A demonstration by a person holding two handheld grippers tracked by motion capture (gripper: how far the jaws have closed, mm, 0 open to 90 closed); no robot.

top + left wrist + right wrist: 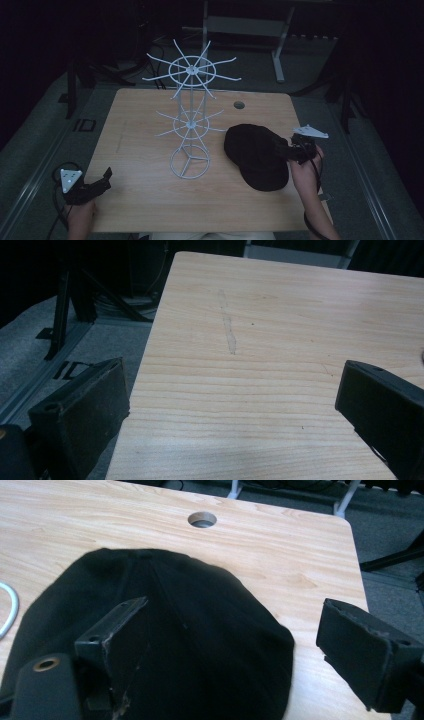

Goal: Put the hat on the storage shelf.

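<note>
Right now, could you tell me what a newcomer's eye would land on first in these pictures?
First, the tall white wire rack with spoke-like hooks, standing mid-table. Next, the black cap lying to its right on the wooden table, with the right gripper at it, jaws open. The left gripper sits open near the table's front left corner.

Desk: pale wood, fine lengthwise grain, one faint grey streak across the surface.
Cap: plain black, no visible pattern.
Wire rack: white throughout.
Left tool: black body and black jaws; light grey three-cornered plate.
Right tool: black, with a light grey plate.
Floor: grey carpet.
Background: dark, nearly black.
</note>
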